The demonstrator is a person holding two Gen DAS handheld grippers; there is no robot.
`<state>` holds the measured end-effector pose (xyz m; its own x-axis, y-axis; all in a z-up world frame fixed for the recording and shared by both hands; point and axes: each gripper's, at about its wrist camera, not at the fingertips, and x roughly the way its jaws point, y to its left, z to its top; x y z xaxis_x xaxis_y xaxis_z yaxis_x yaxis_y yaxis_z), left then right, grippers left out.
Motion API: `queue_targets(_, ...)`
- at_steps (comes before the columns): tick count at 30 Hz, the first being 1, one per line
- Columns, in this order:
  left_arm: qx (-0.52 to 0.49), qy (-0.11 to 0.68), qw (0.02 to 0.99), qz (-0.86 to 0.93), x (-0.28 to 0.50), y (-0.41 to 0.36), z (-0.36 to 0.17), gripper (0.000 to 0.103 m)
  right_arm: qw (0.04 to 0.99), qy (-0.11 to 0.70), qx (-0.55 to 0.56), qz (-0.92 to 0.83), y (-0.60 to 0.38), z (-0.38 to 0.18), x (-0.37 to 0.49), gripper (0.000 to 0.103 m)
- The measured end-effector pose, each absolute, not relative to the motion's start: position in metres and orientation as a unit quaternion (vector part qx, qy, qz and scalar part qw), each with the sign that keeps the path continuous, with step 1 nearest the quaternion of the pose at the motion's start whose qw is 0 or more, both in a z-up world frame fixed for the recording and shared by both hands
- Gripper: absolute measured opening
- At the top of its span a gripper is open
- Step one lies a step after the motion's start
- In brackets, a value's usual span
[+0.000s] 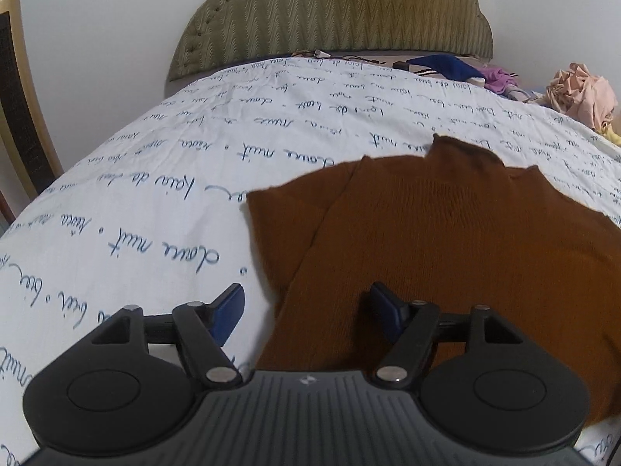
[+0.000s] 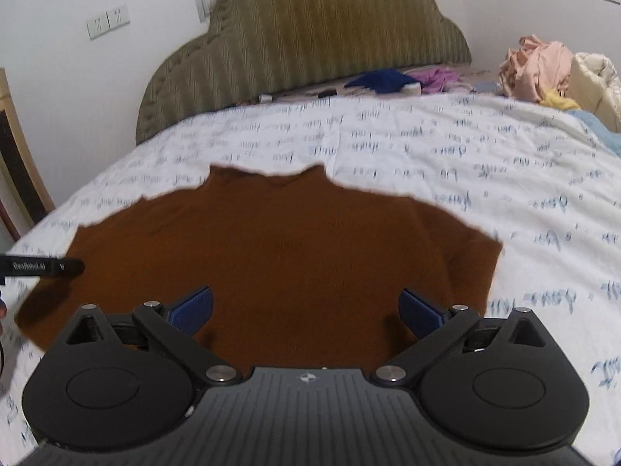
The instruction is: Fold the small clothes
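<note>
Folding has barely begun, going by how the brown knitted top (image 2: pixel 271 256) lies: it is spread flat across the white bedspread with blue script (image 1: pixel 128 194), collar toward the green padded headboard (image 1: pixel 330 11), both short sleeves out to the sides, and no fold visible in the body.

In the left wrist view the garment fills the lower right of the frame. The left gripper (image 1: pixel 306 310) hangs over its left side edge with jaws parted and nothing between the blue pads: one pad sits over bare bedspread at lower centre-left, the other over brown fabric. Whether either pad touches the cloth cannot be told.

In the right wrist view the top occupies the centre, its right sleeve (image 2: pixel 465 248) reaching toward centre right. The right gripper (image 2: pixel 306 310) stands with jaws spread very wide above the lower body of the garment, gripping nothing. A black finger of the other gripper pokes in at the left edge, over the left sleeve.

So the laying-out looks done. Left to do, in my judgement: bring the sleeves or sides inward, then fold the body over. A heap of unfolded clothes (image 2: pixel 531 66) in the upper right of the frame, near the headboard, suggests more pieces wait.
</note>
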<state>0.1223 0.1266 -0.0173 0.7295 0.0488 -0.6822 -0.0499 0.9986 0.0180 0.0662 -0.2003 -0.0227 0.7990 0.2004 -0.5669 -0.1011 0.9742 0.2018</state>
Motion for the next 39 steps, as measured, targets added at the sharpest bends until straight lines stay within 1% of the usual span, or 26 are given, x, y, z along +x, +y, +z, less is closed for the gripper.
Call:
queue_targets(4,0.008,0.362,0.932,0.031,0.115,0.125,-0.022,0.074,0.947,0.302,0.086,0.075,-0.199,-0.035,0.057,0.101)
queue_targets(11,0.023,0.348,0.936,0.042,0.108,0.119,-0.027,0.078,0.953,0.294,0.014,0.069,-0.178,-0.045,0.046,0.103)
queue_targets(16,0.024,0.336,0.94,0.049,0.105,0.121,-0.032,0.086,0.955,0.29,-0.006,0.062,-0.173,-0.05,0.044,0.103)
queue_targets(20,0.004,0.331,0.942,0.048,0.104,0.126,-0.036,0.089,0.956,0.287,-0.006,0.063,-0.174,-0.052,0.043,0.103)
queue_targets(22,0.003,0.325,0.944,0.052,0.102,0.127,-0.039,0.093,0.956,0.287,-0.007,0.063,-0.173,-0.052,0.043,0.103)
queue_targets(28,0.012,0.304,0.951,0.058,0.097,0.124,-0.042,0.093,0.956,0.286,-0.008,0.064,-0.172,-0.053,0.043,0.103)
queue_targets(39,0.013,0.296,0.953,0.062,0.094,0.123,-0.043,0.094,0.957,0.284,-0.008,0.064,-0.171,-0.053,0.042,0.103)
